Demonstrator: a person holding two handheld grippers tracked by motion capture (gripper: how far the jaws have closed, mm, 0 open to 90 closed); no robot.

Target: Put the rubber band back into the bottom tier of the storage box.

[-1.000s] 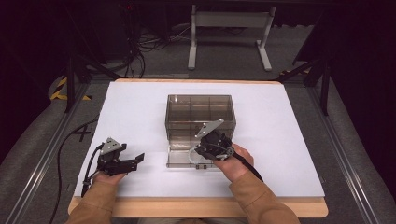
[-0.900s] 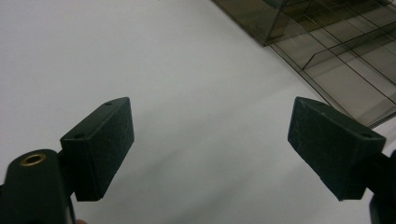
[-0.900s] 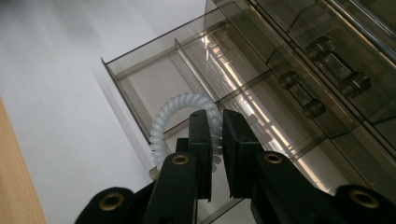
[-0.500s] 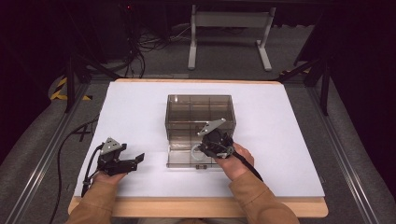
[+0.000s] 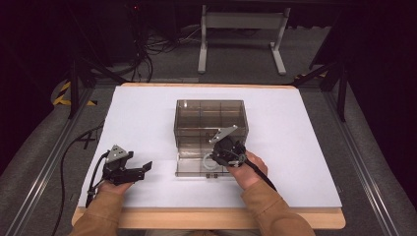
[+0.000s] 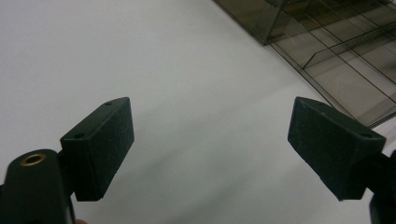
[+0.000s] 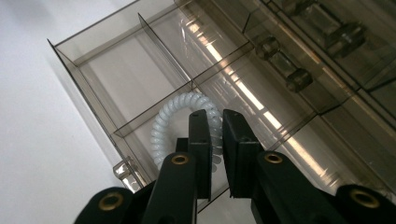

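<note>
White sheeting covers the counter (image 5: 147, 113), where a smoky clear drawer cabinet (image 5: 211, 115) stands mid-surface with its bottom drawer (image 5: 194, 167) pulled out toward the person. Inside that drawer's front compartment lies a white coiled ring (image 7: 175, 121); the right tongs (image 7: 215, 140) are clenched on its near side. Well apart to the left, the left tongs (image 6: 210, 149) rest released over bare sheeting, grasping nothing.

White sheet (image 5: 147, 123) spread over wooden bench (image 5: 206, 219). Beyond the bench, grey floor with white metal stand (image 5: 241, 39), tangled black cables (image 5: 157, 46), yellow-black hazard tape (image 5: 64, 93) at left.
</note>
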